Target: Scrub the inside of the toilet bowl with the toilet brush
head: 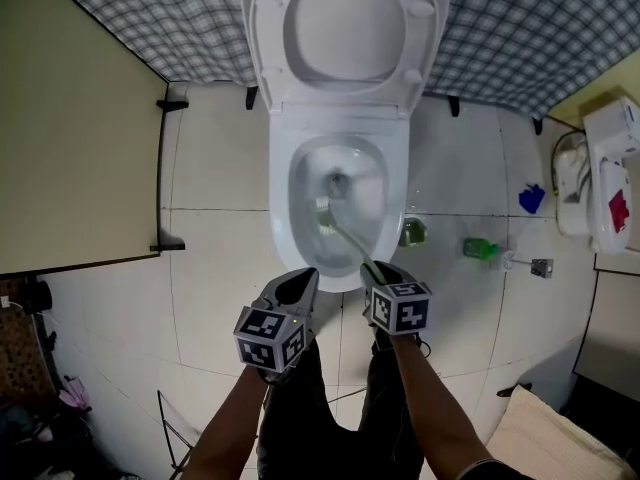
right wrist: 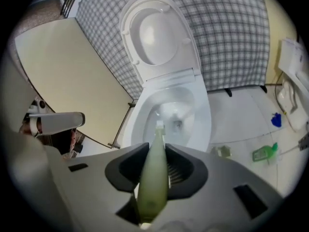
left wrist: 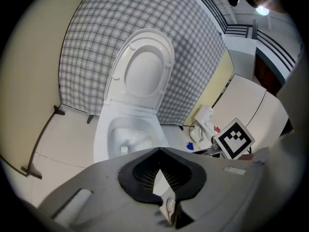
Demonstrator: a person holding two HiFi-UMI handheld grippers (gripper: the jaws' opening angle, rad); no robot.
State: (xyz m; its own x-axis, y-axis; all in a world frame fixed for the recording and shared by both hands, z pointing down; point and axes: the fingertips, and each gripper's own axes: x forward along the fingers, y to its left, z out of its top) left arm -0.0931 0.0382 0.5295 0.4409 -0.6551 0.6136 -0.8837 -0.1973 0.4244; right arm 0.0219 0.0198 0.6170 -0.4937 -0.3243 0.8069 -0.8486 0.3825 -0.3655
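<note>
Brush (right wrist: pixel 153 190) clamped in right gripper (right wrist: pixel 155 148), bristle end down inside bowl (head: pixel 284 200). Left gripper (left wrist: pixel 160 150) closed on nothing, just beside right, near front rim.

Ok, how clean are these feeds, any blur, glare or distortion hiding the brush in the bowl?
Head view: evenly lit and sharp, the toilet brush shows clearly in the toilet bowl. Right gripper view: fisheye bend, dark corners, brush handle near the lens soft. Left gripper view: same bend, a lamp flares top right.
</note>
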